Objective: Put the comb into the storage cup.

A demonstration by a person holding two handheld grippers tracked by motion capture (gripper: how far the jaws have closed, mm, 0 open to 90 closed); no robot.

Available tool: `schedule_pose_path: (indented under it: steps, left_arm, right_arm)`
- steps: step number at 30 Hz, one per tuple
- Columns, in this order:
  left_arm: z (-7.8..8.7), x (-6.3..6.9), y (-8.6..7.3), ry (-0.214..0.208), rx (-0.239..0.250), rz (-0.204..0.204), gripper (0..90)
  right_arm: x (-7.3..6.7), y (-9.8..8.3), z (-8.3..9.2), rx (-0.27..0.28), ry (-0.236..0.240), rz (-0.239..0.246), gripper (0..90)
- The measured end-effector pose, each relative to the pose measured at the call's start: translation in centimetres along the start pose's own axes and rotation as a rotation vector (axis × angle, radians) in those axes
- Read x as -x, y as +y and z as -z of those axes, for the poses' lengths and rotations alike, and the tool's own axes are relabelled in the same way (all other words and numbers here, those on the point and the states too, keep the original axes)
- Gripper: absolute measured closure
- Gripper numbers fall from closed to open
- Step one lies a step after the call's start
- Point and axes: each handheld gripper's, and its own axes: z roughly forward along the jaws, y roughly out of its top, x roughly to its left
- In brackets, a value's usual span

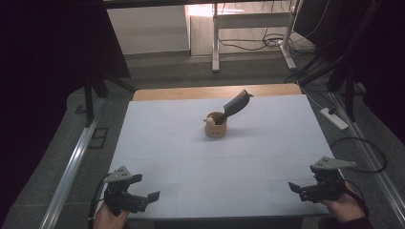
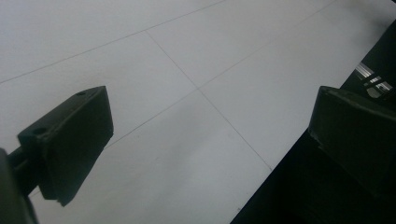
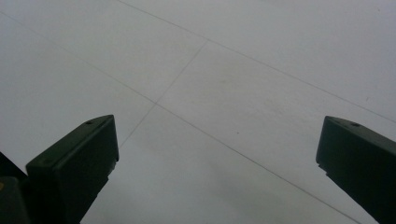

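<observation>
So both grippers sit at the near edge of the white table (image 1: 157,143), one at each corner. The left gripper (image 1: 143,196) is at the near-left corner, held in a hand (image 1: 111,218), and its jaws are spread wide with nothing between them; in the left gripper view it's just bare tabletop and the table's edge between the two black jaws. The right gripper (image 1: 298,188) is at the near-right corner, also gaping wide and empty, jaws pointing inward across the table. The small brown cup (image 1: 216,125) stands upright toward the far middle of the table, well apart from both grippers and roughly between them. A dark scoop-like tool (image 1: 237,103) leans out of the cup, tilted up and to the right.
</observation>
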Motion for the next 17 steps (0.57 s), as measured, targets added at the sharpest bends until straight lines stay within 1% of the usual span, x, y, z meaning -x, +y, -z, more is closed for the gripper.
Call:
schedule_pose_path:
  steps: [4, 13, 17]
  left_arm:
    - [0.00, 0.00, -0.01, 0.000, 0.000, 0.000, 0.4]
    - [0.01, 0.00, -0.03, 0.002, -0.001, 0.000, 0.4]
    - [-0.02, -0.01, 0.01, 0.000, -0.002, 0.001, 0.4]
  right_arm:
    - [0.04, -0.09, 0.18, 0.000, -0.008, -0.002, 0.0]
    - [0.23, -0.27, 0.44, -0.026, -0.033, -0.032, 0.0]
    - [0.19, -0.25, 0.35, -0.031, -0.036, -0.028, 0.0]
